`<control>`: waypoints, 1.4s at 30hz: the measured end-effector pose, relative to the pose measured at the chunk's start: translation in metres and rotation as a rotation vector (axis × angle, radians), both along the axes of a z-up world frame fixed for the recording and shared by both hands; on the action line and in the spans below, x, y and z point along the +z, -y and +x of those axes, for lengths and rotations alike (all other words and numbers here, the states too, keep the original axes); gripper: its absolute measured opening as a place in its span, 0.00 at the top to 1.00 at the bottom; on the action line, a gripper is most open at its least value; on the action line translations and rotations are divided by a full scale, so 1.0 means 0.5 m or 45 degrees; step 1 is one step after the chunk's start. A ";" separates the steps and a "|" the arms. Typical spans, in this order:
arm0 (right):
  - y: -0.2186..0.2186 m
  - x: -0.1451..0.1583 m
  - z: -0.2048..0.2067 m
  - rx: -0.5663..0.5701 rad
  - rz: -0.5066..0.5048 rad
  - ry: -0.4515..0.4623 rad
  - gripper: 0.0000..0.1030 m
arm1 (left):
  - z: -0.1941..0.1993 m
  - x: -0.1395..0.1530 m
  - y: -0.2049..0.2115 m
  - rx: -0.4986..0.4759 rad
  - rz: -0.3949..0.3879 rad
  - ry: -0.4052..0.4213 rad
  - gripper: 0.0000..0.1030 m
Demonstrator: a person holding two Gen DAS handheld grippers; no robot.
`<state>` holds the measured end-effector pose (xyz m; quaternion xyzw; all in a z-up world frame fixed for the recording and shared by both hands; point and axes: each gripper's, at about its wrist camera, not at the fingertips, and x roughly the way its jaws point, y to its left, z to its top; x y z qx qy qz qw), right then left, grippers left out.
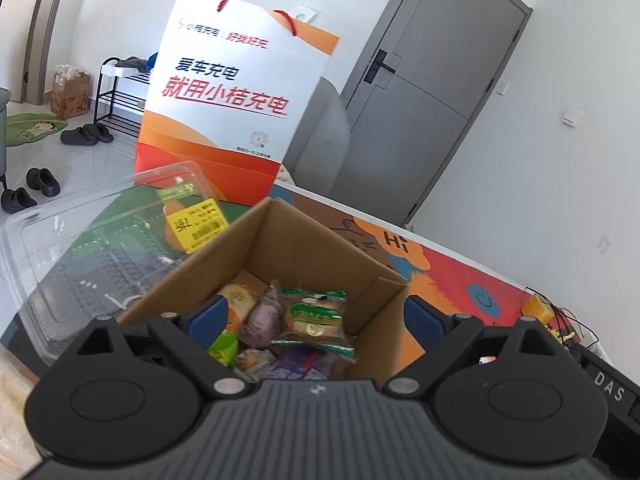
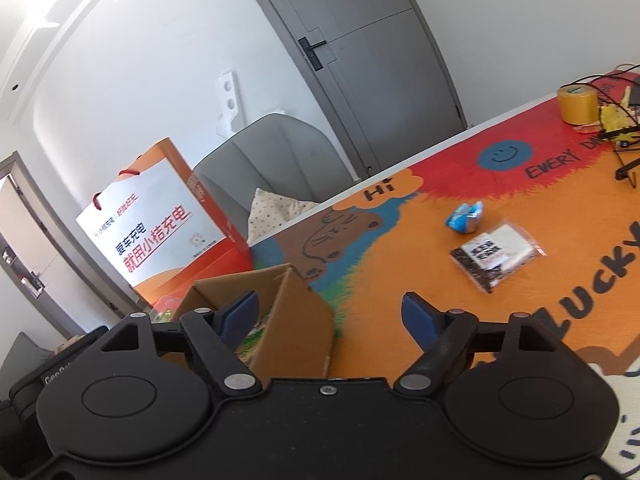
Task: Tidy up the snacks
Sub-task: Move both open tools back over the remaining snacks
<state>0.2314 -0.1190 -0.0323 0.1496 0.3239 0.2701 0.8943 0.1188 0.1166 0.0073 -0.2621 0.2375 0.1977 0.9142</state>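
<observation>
An open cardboard box [image 1: 304, 240] stands on the colourful table mat and holds several wrapped snacks, among them a green-wrapped cake [image 1: 316, 316] and a purple packet [image 1: 262, 314]. My left gripper [image 1: 316, 314] hovers over the box, jaws open wide, nothing between them. In the right wrist view the same box [image 2: 296, 300] sits at the lower left. My right gripper [image 2: 332, 316] is open beside and partly over the box's right wall, empty. On the mat farther right lie a blue-wrapped snack [image 2: 466, 216] and a clear black-and-white packet [image 2: 494, 254].
A clear plastic clamshell [image 1: 80, 248] with a yellow label lies left of the box. A white-and-orange paper bag [image 1: 236, 92] stands behind it. A grey chair [image 2: 272, 160] and door are beyond the table edge. A tape roll [image 2: 578, 102] and cables sit at far right.
</observation>
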 end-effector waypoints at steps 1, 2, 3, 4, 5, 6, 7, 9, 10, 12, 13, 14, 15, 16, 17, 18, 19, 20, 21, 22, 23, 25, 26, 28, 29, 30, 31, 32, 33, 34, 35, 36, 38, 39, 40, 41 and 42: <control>0.011 0.000 0.001 -0.011 0.001 -0.002 0.19 | 0.004 0.001 0.009 -0.007 0.004 -0.002 0.07; 0.023 0.000 0.001 -0.022 0.000 -0.006 0.17 | 0.009 0.002 0.018 -0.019 0.008 -0.002 0.06; 0.033 0.000 0.002 -0.031 0.000 -0.009 0.16 | 0.013 0.004 0.027 -0.030 0.012 -0.005 0.06; 0.043 0.001 0.003 -0.040 0.000 -0.010 0.16 | 0.017 0.005 0.036 -0.039 0.018 -0.008 0.06; 0.054 0.001 0.003 -0.049 0.000 -0.008 0.14 | 0.021 0.007 0.045 -0.049 0.023 -0.011 0.06; 0.062 0.002 0.004 -0.060 -0.002 -0.006 0.12 | 0.025 0.008 0.053 -0.057 0.028 -0.013 0.05; 0.071 0.002 0.005 -0.070 -0.003 -0.005 0.12 | 0.028 0.009 0.061 -0.065 0.033 -0.016 0.05; 0.087 0.005 0.006 -0.087 -0.002 -0.001 0.09 | 0.036 0.012 0.076 -0.085 0.048 -0.025 0.05; 0.094 0.006 0.007 -0.095 -0.002 0.001 0.08 | 0.041 0.013 0.085 -0.098 0.057 -0.026 0.05; 0.110 0.007 0.009 -0.114 -0.003 0.004 0.05 | 0.048 0.016 0.102 -0.127 0.069 -0.024 0.05; 0.117 0.007 0.011 -0.122 -0.005 0.005 0.05 | 0.053 0.017 0.110 -0.142 0.073 -0.026 0.05; 0.124 0.007 0.013 -0.129 -0.006 0.005 0.04 | 0.057 0.018 0.118 -0.156 0.078 -0.024 0.05; 0.132 0.007 0.015 -0.137 -0.004 0.003 0.04 | 0.061 0.020 0.125 -0.161 0.084 -0.017 0.05; 0.141 0.006 0.017 -0.145 0.000 0.000 0.04 | 0.062 0.022 0.130 -0.157 0.090 -0.010 0.05; 0.149 0.006 0.020 -0.153 0.004 -0.001 0.03 | 0.066 0.025 0.135 -0.158 0.095 -0.004 0.05; 0.156 0.006 0.022 -0.161 0.005 -0.002 0.03 | 0.069 0.027 0.142 -0.166 0.100 -0.002 0.05; 0.163 0.006 0.025 -0.170 0.005 -0.003 0.02 | 0.073 0.029 0.148 -0.173 0.104 -0.002 0.05; 0.171 0.006 0.028 -0.179 0.008 -0.004 0.02 | 0.077 0.031 0.154 -0.178 0.109 0.000 0.05; 0.179 0.006 0.031 -0.187 0.014 -0.005 0.01 | 0.082 0.032 0.158 -0.181 0.112 -0.002 0.05; 0.186 0.006 0.033 -0.196 0.021 -0.006 0.01 | 0.088 0.033 0.162 -0.184 0.114 -0.004 0.05; 0.193 0.005 0.037 -0.205 0.026 -0.010 0.01 | 0.094 0.034 0.167 -0.189 0.113 -0.011 0.05; 0.205 0.004 0.044 -0.229 0.027 -0.022 0.01 | 0.105 0.037 0.175 -0.205 0.112 -0.025 0.05; 0.211 0.004 0.047 -0.236 0.027 -0.026 0.01 | 0.110 0.039 0.178 -0.214 0.112 -0.026 0.05; 0.222 0.005 0.054 -0.245 0.029 -0.028 0.01 | 0.120 0.045 0.183 -0.244 0.095 -0.032 0.05; 0.226 0.005 0.058 -0.252 0.026 -0.028 0.01 | 0.125 0.048 0.185 -0.259 0.082 -0.032 0.05; 0.231 0.006 0.063 -0.258 0.026 -0.026 0.01 | 0.130 0.052 0.187 -0.266 0.078 -0.029 0.05; 0.234 0.007 0.067 -0.262 0.024 -0.025 0.02 | 0.134 0.055 0.192 -0.271 0.086 -0.025 0.05; 0.237 0.007 0.071 -0.263 0.023 -0.026 0.02 | 0.139 0.058 0.197 -0.277 0.102 -0.020 0.05; 0.239 0.007 0.075 -0.264 0.023 -0.027 0.02 | 0.145 0.060 0.202 -0.282 0.116 -0.018 0.05; 0.240 0.007 0.080 -0.264 0.023 -0.031 0.02 | 0.152 0.061 0.206 -0.287 0.124 -0.017 0.05; 0.241 0.007 0.084 -0.264 0.024 -0.034 0.03 | 0.159 0.062 0.210 -0.294 0.127 -0.017 0.05; 0.241 0.007 0.089 -0.264 0.026 -0.039 0.04 | 0.165 0.061 0.212 -0.301 0.128 -0.017 0.05; 0.242 0.004 0.098 -0.263 0.033 -0.053 0.05 | 0.181 0.059 0.216 -0.309 0.138 -0.022 0.05; 0.241 0.003 0.103 -0.261 0.036 -0.063 0.07 | 0.190 0.056 0.218 -0.312 0.142 -0.028 0.06; 0.239 0.001 0.109 -0.258 0.038 -0.072 0.08 | 0.198 0.053 0.219 -0.317 0.142 -0.035 0.06; 0.237 -0.002 0.115 -0.255 0.038 -0.080 0.10 | 0.207 0.048 0.219 -0.325 0.138 -0.046 0.07; 0.233 -0.006 0.121 -0.251 0.036 -0.092 0.13 | 0.216 0.043 0.219 -0.326 0.134 -0.058 0.08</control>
